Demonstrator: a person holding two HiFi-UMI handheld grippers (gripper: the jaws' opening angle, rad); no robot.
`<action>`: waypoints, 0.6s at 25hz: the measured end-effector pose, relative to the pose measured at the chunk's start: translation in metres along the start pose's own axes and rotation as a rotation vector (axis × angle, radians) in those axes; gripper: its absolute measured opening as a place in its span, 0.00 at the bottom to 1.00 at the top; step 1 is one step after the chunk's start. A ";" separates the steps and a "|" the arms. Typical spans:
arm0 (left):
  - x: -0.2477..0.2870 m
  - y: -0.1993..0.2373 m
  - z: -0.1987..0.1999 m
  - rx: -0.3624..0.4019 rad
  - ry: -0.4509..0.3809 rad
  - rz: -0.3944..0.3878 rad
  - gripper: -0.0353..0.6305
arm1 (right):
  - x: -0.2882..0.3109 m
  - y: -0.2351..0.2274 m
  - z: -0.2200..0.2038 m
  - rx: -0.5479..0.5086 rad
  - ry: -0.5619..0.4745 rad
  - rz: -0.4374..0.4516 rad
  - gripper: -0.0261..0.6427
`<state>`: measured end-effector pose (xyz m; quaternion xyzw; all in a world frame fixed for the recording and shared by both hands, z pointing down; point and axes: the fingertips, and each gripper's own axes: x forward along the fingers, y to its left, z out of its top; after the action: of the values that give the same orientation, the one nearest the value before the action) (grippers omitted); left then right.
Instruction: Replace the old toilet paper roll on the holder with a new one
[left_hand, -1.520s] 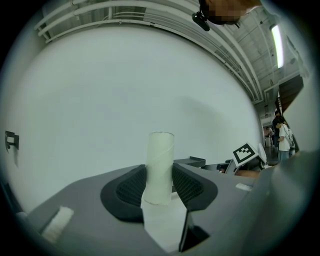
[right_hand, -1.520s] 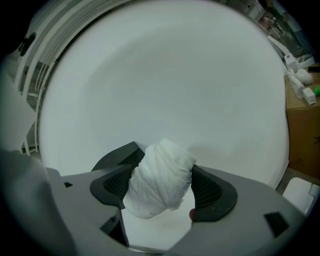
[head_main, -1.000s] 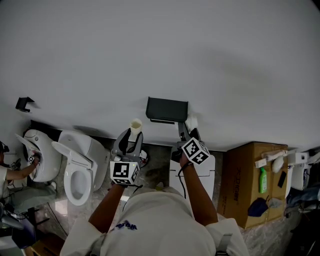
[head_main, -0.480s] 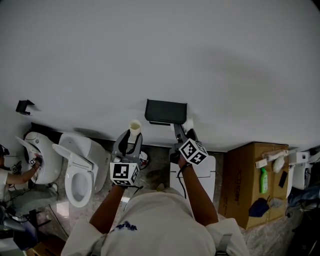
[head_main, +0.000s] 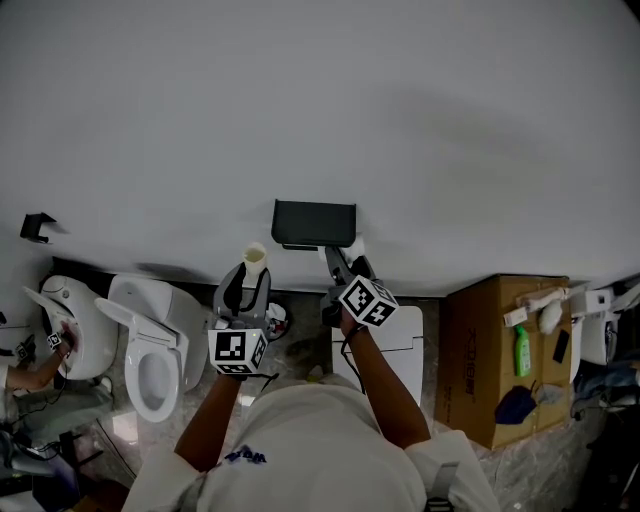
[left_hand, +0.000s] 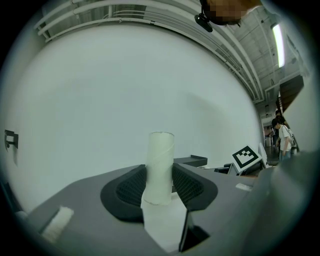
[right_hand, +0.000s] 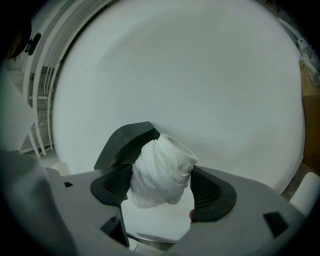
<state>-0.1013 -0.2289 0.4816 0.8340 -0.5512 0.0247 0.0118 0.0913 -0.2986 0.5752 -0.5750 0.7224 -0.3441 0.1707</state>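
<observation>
My left gripper (head_main: 249, 272) is shut on a bare cardboard tube (left_hand: 160, 167), the old roll's core, which stands upright between its pads; the cardboard tube (head_main: 255, 257) shows left of the holder in the head view. My right gripper (head_main: 345, 258) is shut on a white toilet paper roll (right_hand: 161, 172), loosely wound and tilted. That roll (head_main: 353, 246) sits just below the right end of the dark wall-mounted holder (head_main: 314, 222). In the right gripper view the holder (right_hand: 129, 141) lies directly behind the roll.
A white toilet (head_main: 155, 335) stands at the left, with another toilet (head_main: 72, 310) and a person's hand beyond it. A white tank (head_main: 392, 340) sits below my right gripper. A cardboard box (head_main: 495, 355) with a green bottle (head_main: 520, 352) stands at the right.
Both grippers have shifted slightly left and up in the head view, along with the whole scene. The right gripper with its roll now sits closer under the holder's right end.
</observation>
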 end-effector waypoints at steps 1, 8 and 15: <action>0.000 -0.001 0.000 0.000 0.001 -0.002 0.31 | 0.001 0.001 -0.001 0.000 0.003 0.003 0.59; -0.003 0.001 0.001 0.003 0.000 -0.001 0.31 | 0.004 0.011 -0.011 -0.002 0.022 0.027 0.59; -0.005 0.002 0.002 0.007 -0.004 0.001 0.31 | 0.007 0.017 -0.018 -0.004 0.037 0.042 0.59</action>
<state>-0.1054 -0.2254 0.4792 0.8338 -0.5515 0.0250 0.0076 0.0653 -0.2983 0.5769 -0.5534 0.7382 -0.3495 0.1634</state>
